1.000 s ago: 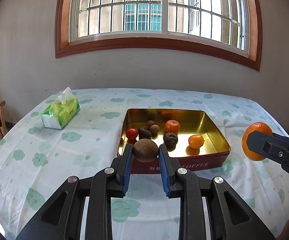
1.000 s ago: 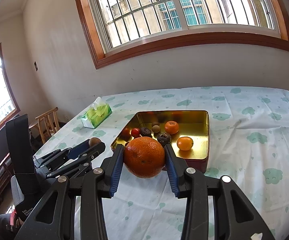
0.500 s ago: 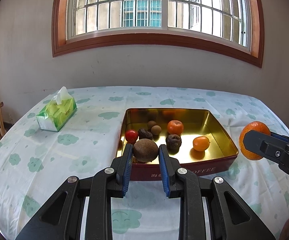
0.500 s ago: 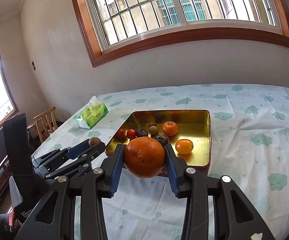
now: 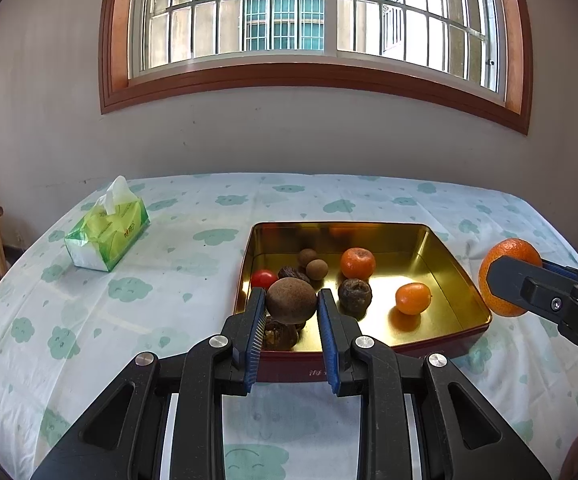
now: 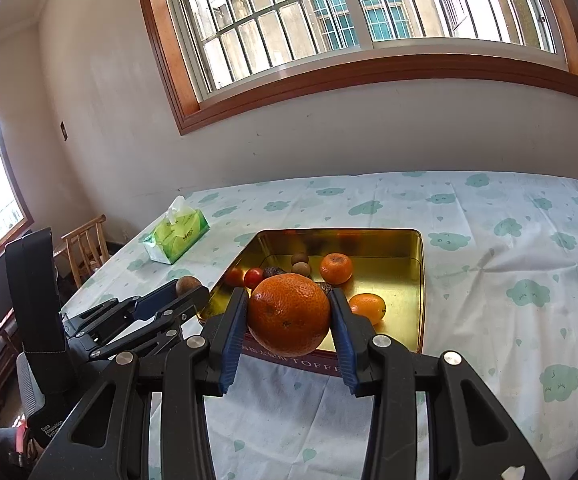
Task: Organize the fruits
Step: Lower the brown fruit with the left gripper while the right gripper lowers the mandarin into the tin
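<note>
Two handheld grippers hover at the near edge of a gold tin [image 5: 455, 258] on a cloud-print tablecloth [image 5: 169, 264]. The left gripper [image 5: 291, 305] pinches a round brown fruit [image 5: 291, 300] over the tin's near-left corner; the right gripper [image 6: 289, 314] clamps a large orange [image 6: 289, 314] before the tin's front wall. Small fruits lie inside; a green tissue pack [image 5: 107, 236] sits apart at left.

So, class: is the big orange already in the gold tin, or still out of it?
Out. The big orange is clamped in the right tool, held in front of the gold tin, not resting among the fruit inside.
</note>
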Motion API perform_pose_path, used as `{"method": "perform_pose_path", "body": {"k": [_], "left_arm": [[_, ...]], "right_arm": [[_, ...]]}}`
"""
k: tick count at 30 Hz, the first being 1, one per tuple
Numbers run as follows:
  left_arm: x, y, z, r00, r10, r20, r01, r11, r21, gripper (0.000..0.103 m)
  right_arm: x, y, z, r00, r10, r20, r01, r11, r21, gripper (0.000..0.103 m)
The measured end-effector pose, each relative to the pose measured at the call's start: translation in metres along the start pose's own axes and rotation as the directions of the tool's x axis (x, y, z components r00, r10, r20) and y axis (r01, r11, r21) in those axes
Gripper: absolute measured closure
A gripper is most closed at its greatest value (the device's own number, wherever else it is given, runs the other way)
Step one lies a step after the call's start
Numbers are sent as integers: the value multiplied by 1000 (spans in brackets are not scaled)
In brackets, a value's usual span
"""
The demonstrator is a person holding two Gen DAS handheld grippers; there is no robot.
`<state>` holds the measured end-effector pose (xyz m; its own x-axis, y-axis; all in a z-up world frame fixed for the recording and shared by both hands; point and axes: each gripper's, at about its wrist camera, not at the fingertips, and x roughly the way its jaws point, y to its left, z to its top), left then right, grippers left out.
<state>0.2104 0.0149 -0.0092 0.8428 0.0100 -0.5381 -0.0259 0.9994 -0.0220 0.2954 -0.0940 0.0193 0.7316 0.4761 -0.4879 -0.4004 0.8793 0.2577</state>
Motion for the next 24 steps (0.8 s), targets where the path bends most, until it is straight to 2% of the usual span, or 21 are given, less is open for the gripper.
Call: {"method": "perform_pose_path", "body": {"k": [24], "left_arm": [[31,-1,13,1000,0,-9,0,1000,15,76]], "right_arm": [[22,-11,7,1000,-7,-4,7,1000,19,65]]}}
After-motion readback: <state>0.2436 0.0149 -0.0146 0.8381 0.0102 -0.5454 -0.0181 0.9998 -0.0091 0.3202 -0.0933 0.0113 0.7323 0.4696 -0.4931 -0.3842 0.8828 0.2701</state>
